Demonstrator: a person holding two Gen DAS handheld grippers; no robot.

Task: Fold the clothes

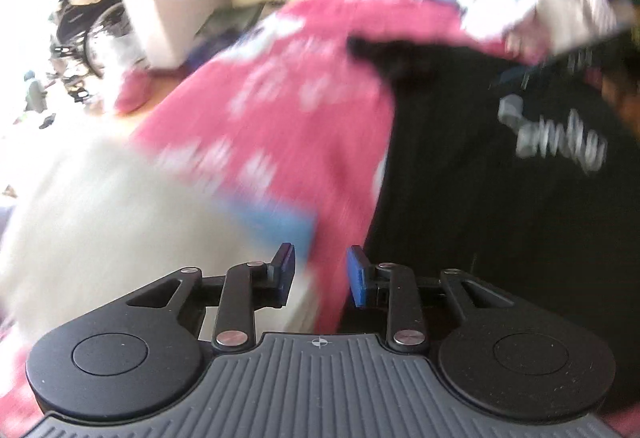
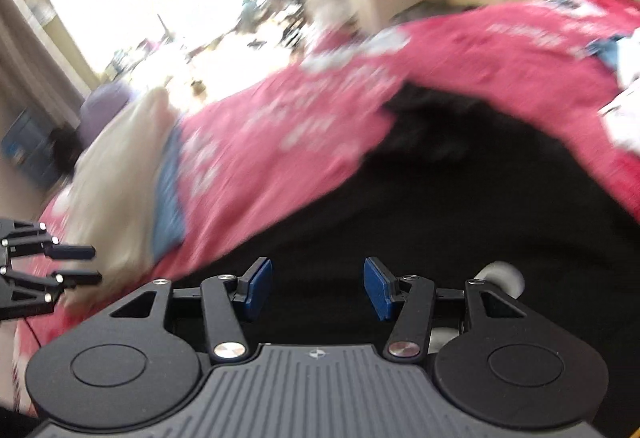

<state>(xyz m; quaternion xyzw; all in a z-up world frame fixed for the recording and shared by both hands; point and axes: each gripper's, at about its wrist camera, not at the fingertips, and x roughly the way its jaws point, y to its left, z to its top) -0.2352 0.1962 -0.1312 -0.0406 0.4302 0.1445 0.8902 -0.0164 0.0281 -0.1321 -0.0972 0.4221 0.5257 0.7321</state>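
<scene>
Left wrist view: left gripper (image 1: 320, 270) is spread apart with nothing in it; right gripper (image 2: 318, 288) is too.

Just ahead of the right one lies the black shirt (image 2: 440, 206), soft, light and floppy, on a pink blanket (image 2: 304, 126). A hem or sleeve edge looks best to pinch; blur hides the edges.

Grey lettering (image 1: 560, 142) across the black garment (image 1: 500, 198) in the left wrist view, smeared by motion blur and not legible. White printed marks (image 1: 280, 90) over the pink bedspread (image 1: 320, 38), equally blurred, impossible to tell whether letters or pattern. A small crosshair symbol (image 1: 319, 342) on the ribbed grey body of each gripper, no wording beside it. No readable text, brand or number anywhere.
</scene>
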